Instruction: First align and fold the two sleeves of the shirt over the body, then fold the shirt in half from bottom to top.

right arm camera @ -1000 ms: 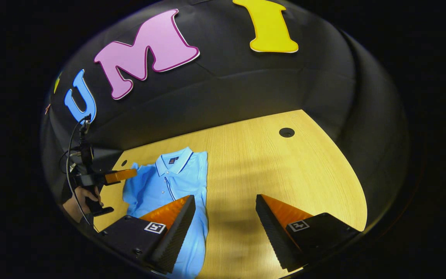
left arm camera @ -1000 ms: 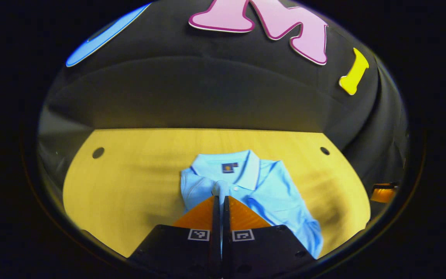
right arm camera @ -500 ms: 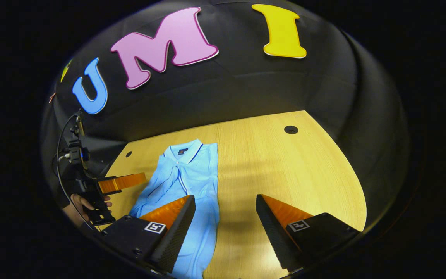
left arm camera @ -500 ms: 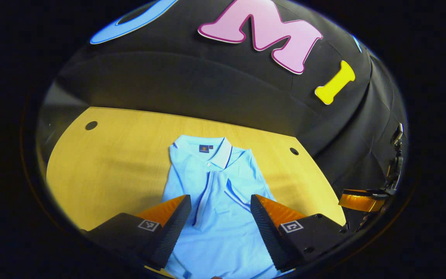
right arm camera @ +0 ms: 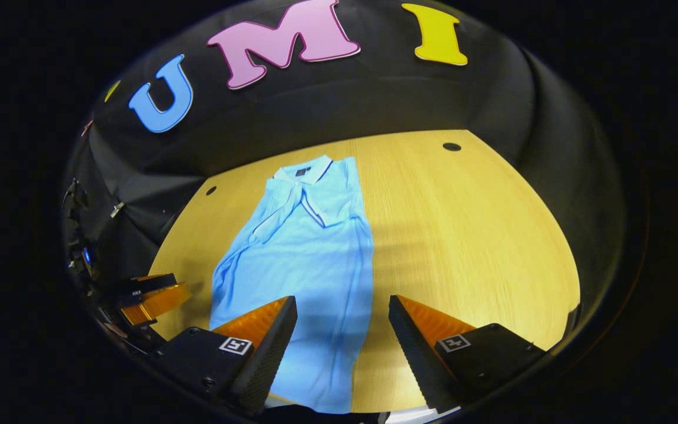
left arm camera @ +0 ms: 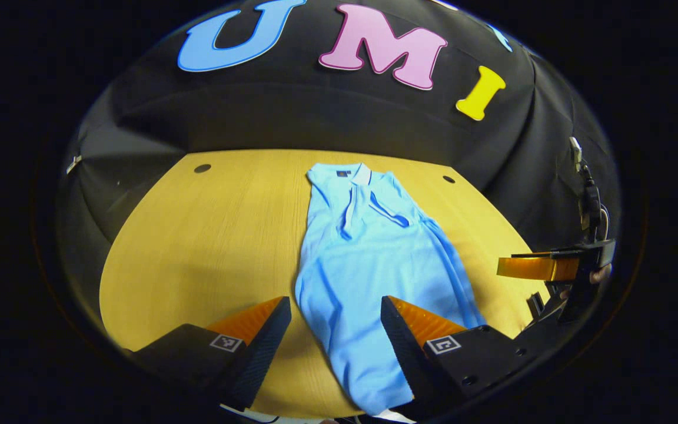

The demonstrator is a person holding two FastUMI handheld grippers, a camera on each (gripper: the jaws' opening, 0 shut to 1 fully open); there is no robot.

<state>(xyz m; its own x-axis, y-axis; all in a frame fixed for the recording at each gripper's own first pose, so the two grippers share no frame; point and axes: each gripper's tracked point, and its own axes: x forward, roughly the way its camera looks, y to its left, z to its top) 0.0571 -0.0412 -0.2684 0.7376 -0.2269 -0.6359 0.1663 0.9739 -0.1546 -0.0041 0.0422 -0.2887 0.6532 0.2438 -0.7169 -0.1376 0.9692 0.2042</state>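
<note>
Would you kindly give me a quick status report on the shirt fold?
Left claw open, empty. Right claw open, empty. Shirt flat on table, sleeves folded in, bottom fold not yet done. Nothing in the way.

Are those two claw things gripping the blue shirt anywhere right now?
No. The left gripper and right gripper are both open, and the shirt lies free on the table.

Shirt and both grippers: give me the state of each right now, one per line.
shirt: flat on the table, collar at the far end, both sleeves folded over the body, bottom-to-top fold not yet done.
left gripper: open, above the shirt's near end, holding nothing.
right gripper: open, above the shirt's near end, holding nothing.
</note>
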